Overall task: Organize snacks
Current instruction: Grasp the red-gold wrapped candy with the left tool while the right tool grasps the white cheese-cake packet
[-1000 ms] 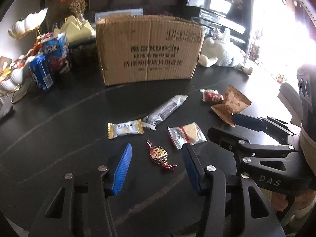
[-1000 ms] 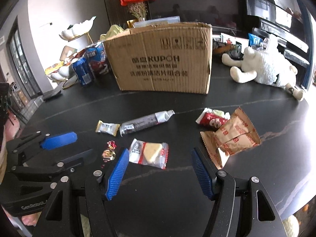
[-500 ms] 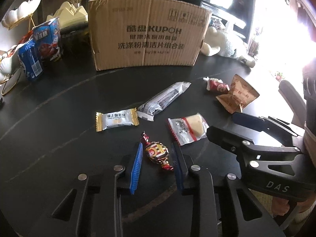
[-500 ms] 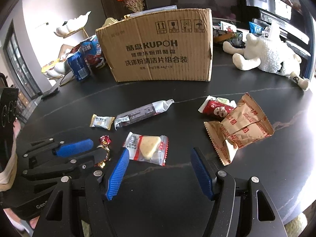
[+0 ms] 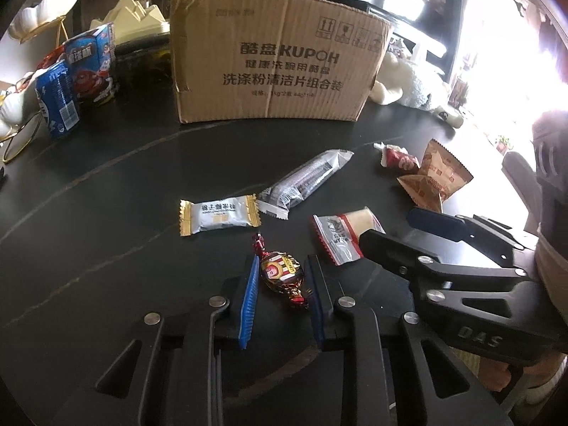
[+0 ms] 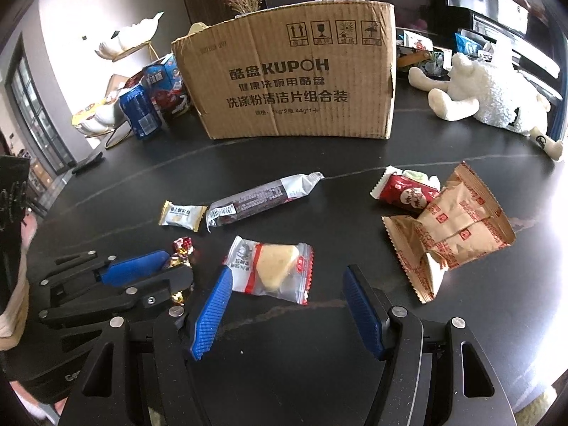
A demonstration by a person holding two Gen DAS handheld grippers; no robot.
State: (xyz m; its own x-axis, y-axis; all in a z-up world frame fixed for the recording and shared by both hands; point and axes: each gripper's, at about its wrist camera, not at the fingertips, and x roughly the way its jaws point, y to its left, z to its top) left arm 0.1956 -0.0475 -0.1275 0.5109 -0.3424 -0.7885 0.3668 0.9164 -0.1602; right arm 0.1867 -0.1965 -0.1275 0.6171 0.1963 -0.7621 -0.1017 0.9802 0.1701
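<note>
Closing on the foil-wrapped candy (image 5: 282, 273) lying near on the counter (image 5: 106, 248), left gripper (image 5: 280, 277) jaws flank its light, crinkly, slippery body, best pinched mid-body, while right gripper (image 6: 287, 284) hangs spread over the cheese-wedge packet (image 6: 273, 269).

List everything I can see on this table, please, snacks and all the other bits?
cardboard box: one, brown, back centre
foil-wrapped candy: one, red and gold, between the closing left pads
white candy: one, gold-edged, left of the long bar
long bar: one, silver and dark, centre
cake wedge packet: one, clear and red, ahead of the right pads
red packet: one, right
brown packets: two or more, right
blue boxes: two, back left
plush toy: one, white, back right
left hand-held gripper: one, black and blue
right hand-held gripper: one, open
</note>
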